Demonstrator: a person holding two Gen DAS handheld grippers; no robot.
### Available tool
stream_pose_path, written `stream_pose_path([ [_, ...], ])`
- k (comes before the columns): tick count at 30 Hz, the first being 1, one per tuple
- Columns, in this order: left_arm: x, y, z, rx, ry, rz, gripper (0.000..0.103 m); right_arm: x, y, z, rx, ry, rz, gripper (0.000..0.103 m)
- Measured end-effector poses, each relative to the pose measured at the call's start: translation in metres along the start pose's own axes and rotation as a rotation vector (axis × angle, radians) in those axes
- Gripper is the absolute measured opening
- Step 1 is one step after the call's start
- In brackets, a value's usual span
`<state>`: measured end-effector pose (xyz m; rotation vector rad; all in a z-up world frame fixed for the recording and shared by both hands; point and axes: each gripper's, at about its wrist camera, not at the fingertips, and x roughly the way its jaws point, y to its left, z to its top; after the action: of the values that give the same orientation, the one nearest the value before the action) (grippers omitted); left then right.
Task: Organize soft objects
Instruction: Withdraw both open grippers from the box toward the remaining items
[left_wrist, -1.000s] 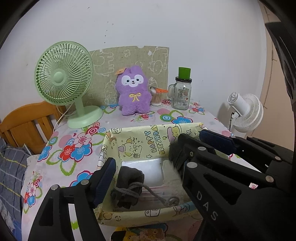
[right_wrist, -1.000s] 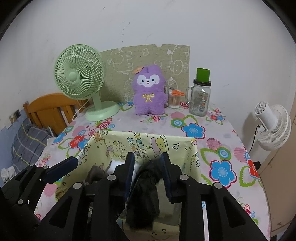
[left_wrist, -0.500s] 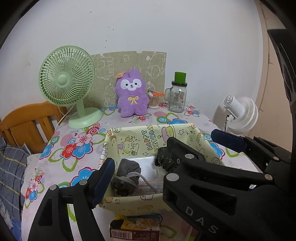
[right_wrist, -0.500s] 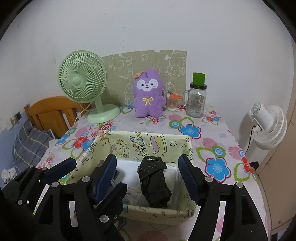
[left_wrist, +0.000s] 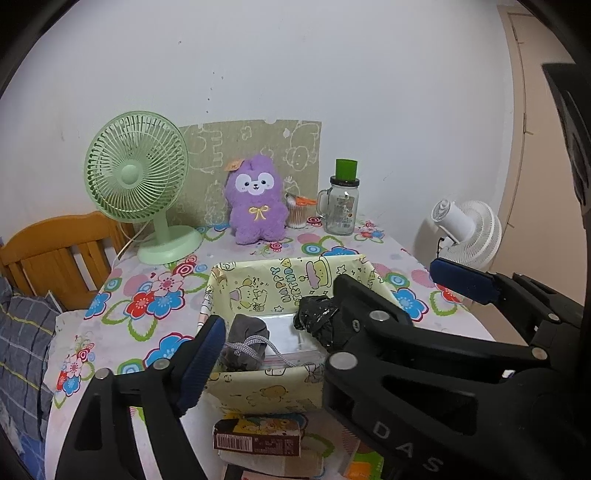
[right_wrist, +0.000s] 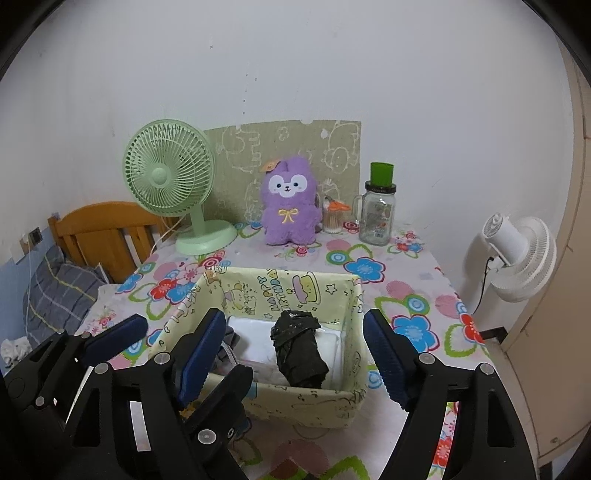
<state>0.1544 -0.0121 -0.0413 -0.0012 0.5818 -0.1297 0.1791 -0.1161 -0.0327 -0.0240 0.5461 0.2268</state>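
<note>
A yellow cartoon-print fabric basket (right_wrist: 295, 402) stands on the flowered tablecloth. In it lie a black crumpled bundle (right_wrist: 299, 365) on the right and a grey drawstring pouch (left_wrist: 245, 339) on the left, over white packs. My right gripper (right_wrist: 293, 350) hovers in front of the basket with its jaws opening; the bundle shows between the pads, untouched. My left gripper (left_wrist: 291, 347) is also opening and holds nothing. Its left finger (left_wrist: 201, 360) shows, but the right gripper's black finger hides the other. A purple plush toy (right_wrist: 290, 206) sits upright at the back.
At the back stand a green desk fan (right_wrist: 170, 173), a cotton-swab jar (right_wrist: 332, 218) and a glass jar with a green lid (right_wrist: 376, 214). A white fan (right_wrist: 517, 251) stands past the right edge, wooden slats (right_wrist: 99, 229) on the left. A printed box (left_wrist: 258, 435) lies before the basket.
The right gripper opened and let go of the black bundle, which now lies in the basket. Both grippers drew back and up from the basket, bringing the printed box into view.
</note>
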Motion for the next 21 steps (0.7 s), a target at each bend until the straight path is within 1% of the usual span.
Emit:
stream_pose_path([
  [6, -0.012, -0.003, -0.001, -0.005, -0.016, 0.000, 0.090, -0.015, -0.002, -0.002, 0.004, -0.011, -0.007, 0.080],
  [8, -0.015, -0.004, -0.001, -0.002, -0.019, 0.000, 0.092, -0.020, -0.003, -0.003, 0.005, -0.016, -0.011, 0.082],
  [10, -0.019, -0.006, -0.001, -0.001, -0.022, 0.004, 0.094, -0.025, -0.004, -0.004, 0.005, -0.022, -0.013, 0.086],
  [18, -0.033, -0.009, -0.004, -0.005, -0.033, 0.007, 0.101, -0.042, -0.004, -0.008, 0.000, -0.037, -0.007, 0.091],
  [20, -0.036, -0.010, -0.005, -0.006, -0.034, 0.006, 0.103, -0.047, -0.004, -0.009, -0.002, -0.044, -0.007, 0.093],
  [21, -0.038, -0.010, -0.005, -0.007, -0.033, 0.006, 0.103, -0.050, -0.004, -0.010, -0.002, -0.051, -0.009, 0.096],
])
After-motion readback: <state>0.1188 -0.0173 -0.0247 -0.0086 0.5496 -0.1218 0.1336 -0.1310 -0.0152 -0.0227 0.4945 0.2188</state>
